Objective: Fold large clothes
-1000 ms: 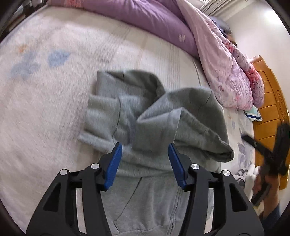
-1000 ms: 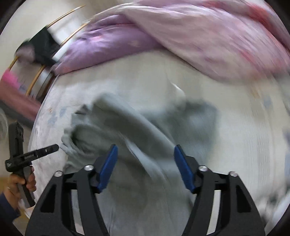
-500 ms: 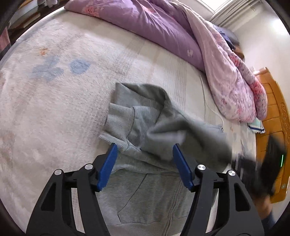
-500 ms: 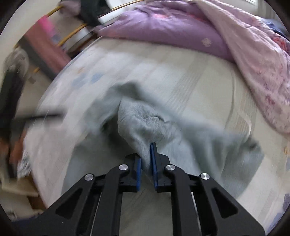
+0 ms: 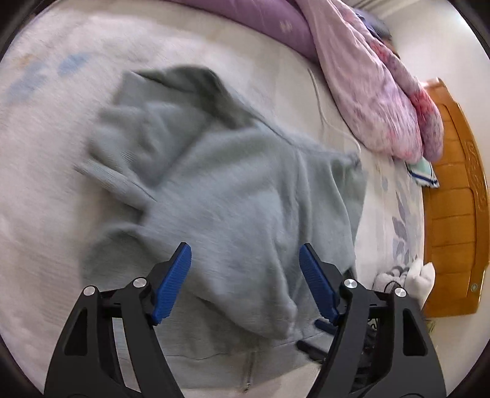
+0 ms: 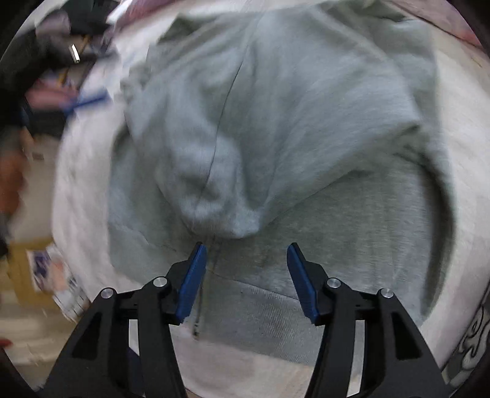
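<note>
A grey zip hoodie (image 5: pixel 239 183) lies crumpled on the white bed sheet (image 5: pixel 55 128), with one part folded over its body. My left gripper (image 5: pixel 243 260) hovers over the near edge of that fold. Its jaws are opening, and the cloth lies under them without the blue pads (image 5: pixel 171 275) pressing on it. In the right wrist view the hoodie (image 6: pixel 275 107) fills the frame, blurred. My right gripper (image 6: pixel 245 254) is just short of the folded lump (image 6: pixel 220 202), above the zipper (image 6: pixel 199 306). Its jaws are opening too, with nothing pinched between them.
A purple duvet (image 5: pixel 254 18) and a pink quilt (image 5: pixel 376 91) are heaped along the far side of the bed. A wooden bed end (image 5: pixel 453 199) stands at the right, with a thin white cable (image 5: pixel 321 107) beside the quilt. Blurred floor clutter (image 6: pixel 46 269) lies past the bed's left edge.
Half a second ago my right gripper was shut on a fold of the hoodie; it has pulled that fold across the body and let go. My left gripper has opened wider and shifted.
</note>
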The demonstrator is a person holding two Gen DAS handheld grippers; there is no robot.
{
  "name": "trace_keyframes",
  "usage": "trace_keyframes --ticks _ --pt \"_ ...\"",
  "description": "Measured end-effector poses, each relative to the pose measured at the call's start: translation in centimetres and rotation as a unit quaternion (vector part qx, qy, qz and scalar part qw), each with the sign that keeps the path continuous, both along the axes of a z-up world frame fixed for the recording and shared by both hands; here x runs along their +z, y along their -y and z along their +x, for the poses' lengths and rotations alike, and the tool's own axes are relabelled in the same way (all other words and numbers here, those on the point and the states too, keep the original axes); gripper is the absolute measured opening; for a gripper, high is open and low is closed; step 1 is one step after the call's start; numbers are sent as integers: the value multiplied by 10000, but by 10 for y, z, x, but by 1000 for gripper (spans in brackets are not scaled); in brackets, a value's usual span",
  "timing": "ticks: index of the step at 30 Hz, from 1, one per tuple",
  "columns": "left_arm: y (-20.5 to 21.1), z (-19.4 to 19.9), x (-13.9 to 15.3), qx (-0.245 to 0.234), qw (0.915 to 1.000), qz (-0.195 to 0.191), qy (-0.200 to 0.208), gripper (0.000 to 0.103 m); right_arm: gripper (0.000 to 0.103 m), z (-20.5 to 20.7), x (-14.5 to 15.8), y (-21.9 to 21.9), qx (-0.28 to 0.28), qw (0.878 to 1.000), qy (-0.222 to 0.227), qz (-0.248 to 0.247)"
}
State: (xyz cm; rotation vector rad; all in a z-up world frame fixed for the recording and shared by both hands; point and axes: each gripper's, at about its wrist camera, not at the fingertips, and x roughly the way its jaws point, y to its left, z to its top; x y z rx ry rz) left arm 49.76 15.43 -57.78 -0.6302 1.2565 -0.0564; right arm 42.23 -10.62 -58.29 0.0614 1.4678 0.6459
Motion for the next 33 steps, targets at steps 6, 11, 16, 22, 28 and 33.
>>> trace_keyframes --ticks 6,11,16,22,28,33 --pt "45 -7 -67 -414 9952 323 -830 73 32 52 14 12 -1216 9920 301 128" --pt "60 -16 -80 -630 9924 715 -777 73 15 66 -51 -5 -1332 9888 -475 -483" --pt "69 -21 -86 -798 9903 905 -693 73 4 60 -68 5 -1974 9771 -763 -229" --pt "60 -9 -73 -752 9925 372 -887 77 19 76 -61 8 -1912 9729 -1299 -48" --pt "14 22 -23 -217 9991 152 -330 85 46 110 -14 9 -2051 9728 -979 452" --pt "-21 69 -21 409 9979 195 -465 87 55 155 1 13 -2426 9659 -783 458"
